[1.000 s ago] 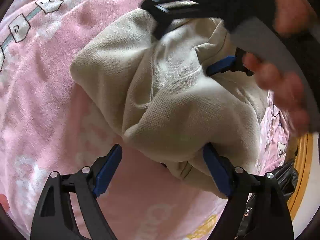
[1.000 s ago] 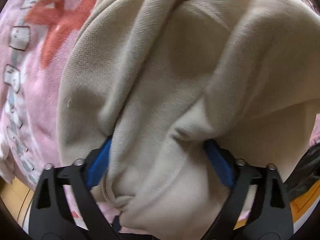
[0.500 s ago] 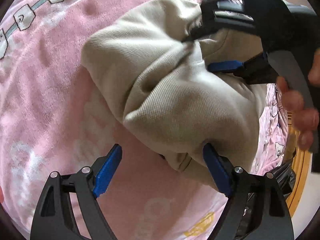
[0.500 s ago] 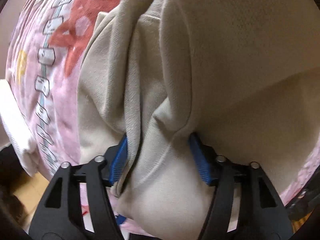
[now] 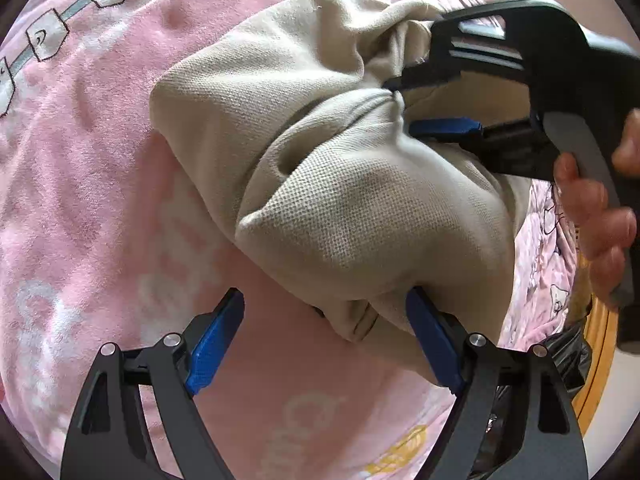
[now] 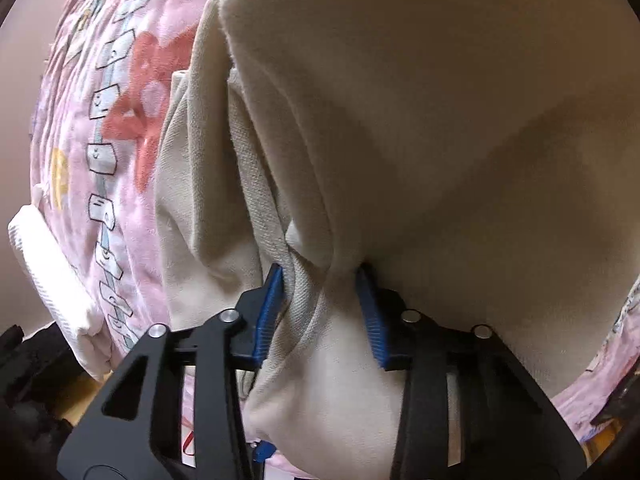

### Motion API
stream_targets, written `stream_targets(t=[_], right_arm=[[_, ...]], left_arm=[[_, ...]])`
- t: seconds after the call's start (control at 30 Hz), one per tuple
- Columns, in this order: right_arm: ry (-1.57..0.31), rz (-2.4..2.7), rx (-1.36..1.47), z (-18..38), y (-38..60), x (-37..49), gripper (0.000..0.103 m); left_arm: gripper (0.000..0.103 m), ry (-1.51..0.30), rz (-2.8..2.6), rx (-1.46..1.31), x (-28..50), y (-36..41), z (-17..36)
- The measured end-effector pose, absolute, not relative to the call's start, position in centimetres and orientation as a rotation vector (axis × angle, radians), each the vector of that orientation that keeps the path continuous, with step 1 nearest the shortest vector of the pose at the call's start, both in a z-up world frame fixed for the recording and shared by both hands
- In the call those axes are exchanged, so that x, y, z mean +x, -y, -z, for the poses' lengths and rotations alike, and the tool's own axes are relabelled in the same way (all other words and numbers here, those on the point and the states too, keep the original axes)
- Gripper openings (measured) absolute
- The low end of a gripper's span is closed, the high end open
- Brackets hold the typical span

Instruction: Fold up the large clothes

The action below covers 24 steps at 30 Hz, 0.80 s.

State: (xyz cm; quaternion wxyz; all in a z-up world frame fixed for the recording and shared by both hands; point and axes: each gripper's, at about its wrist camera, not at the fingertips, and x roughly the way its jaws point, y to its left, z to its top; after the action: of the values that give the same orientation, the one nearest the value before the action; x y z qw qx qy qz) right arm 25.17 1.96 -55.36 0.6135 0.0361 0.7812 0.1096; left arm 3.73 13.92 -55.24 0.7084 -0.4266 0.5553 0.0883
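Observation:
A beige garment [image 5: 320,152] lies bunched on a pink printed blanket [image 5: 80,160]. My left gripper [image 5: 332,336] is open; its right finger touches the garment's near edge and its left finger stands over bare blanket. My right gripper [image 6: 322,308] is shut on a thick fold of the beige garment [image 6: 440,120], which fills most of the right wrist view. The right gripper also shows in the left wrist view [image 5: 416,108], pinching the cloth at the upper right, held by a hand [image 5: 600,216].
The blanket's far part carries a row of white squares [image 5: 44,36] and red shapes [image 6: 140,92]. A white folded cloth [image 6: 52,280] lies at the bed's left edge. A wooden edge [image 5: 596,352] and a dark bag [image 5: 560,364] sit at the right.
My right gripper has closed tighter on the garment fold and pulled it up and to the right. The left gripper has stayed open in place.

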Motion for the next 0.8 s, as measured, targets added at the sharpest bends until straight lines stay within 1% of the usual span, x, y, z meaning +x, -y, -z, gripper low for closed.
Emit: stream_targets(t=[0.03, 0.1, 0.23, 0.27, 0.3, 0.37, 0.43, 0.47, 0.5, 0.53, 0.6, 0.63, 0.67, 0.7, 0.73, 0.77, 0.8], right_arm=[[-1.791, -0.266, 0.085, 55.2, -0.8, 24.8, 0.032], [-1.773, -0.290, 0.109, 54.4, -0.4, 24.5, 0.021], [-1.687, -0.391, 0.133, 50.6, -1.1, 23.4, 0.016], [-1.675, -0.412, 0.146, 50.0, -1.1, 23.2, 0.012], [-1.654, -0.441, 0.191, 49.2, -0.8, 23.2, 0.004], [-1.643, -0.471, 0.267, 48.4, 0.0, 23.6, 0.004], [-1.645, -0.421, 0.242, 48.8, 0.5, 23.9, 0.003], [-1.691, -0.384, 0.241, 49.9, 1.0, 24.0, 0.004], [-1.738, -0.359, 0.268, 50.9, 1.5, 24.1, 0.008], [-1.777, -0.364, 0.286, 51.2, 1.6, 25.4, 0.007], [-1.772, -0.382, 0.285, 50.8, 1.9, 25.3, 0.008], [-1.781, -0.391, 0.288, 50.9, 1.5, 25.4, 0.015], [-1.811, -0.383, 0.301, 51.0, 0.8, 25.3, 0.054], [-1.849, -0.370, 0.315, 52.7, -1.1, 25.1, 0.092], [-1.865, -0.354, 0.290, 53.4, -2.1, 25.1, 0.094], [-1.853, -0.315, 0.196, 54.1, -3.4, 25.4, 0.091], [-1.825, -0.279, 0.105, 54.8, -5.0, 25.1, 0.082]], left_arm=[[0.080, -1.232, -0.195, -0.945, 3.8, -13.9, 55.1], [0.080, -1.230, -0.197, -0.935, 3.8, -14.1, 54.9], [0.080, -1.212, -0.206, -0.938, 3.6, -14.5, 54.3], [0.080, -1.205, -0.213, -0.936, 3.5, -14.6, 54.1], [0.080, -1.195, -0.224, -0.933, 3.4, -14.8, 53.8], [0.080, -1.178, -0.246, -0.927, 3.2, -15.3, 53.2], [0.080, -1.158, -0.259, -0.936, 3.0, -16.0, 52.7], [0.080, -1.160, -0.264, -0.939, 3.0, -16.2, 52.8], [0.081, -1.184, -0.257, -0.935, 3.4, -16.3, 53.2], [0.082, -1.207, -0.255, -0.923, 3.7, -16.3, 53.6], [0.084, -1.211, -0.254, -0.914, 3.9, -16.2, 54.2], [0.085, -1.213, -0.251, -0.915, 3.9, -16.1, 54.4], [0.086, -1.213, -0.247, -0.918, 3.9, -16.1, 54.5], [0.086, -1.212, -0.243, -0.921, 4.0, -15.9, 54.7], [0.086, -1.215, -0.244, -0.916, 4.1, -15.8, 54.8], [0.087, -1.216, -0.243, -0.911, 4.2, -15.7, 54.9], [0.087, -1.216, -0.244, -0.904, 4.3, -15.6, 55.1]])
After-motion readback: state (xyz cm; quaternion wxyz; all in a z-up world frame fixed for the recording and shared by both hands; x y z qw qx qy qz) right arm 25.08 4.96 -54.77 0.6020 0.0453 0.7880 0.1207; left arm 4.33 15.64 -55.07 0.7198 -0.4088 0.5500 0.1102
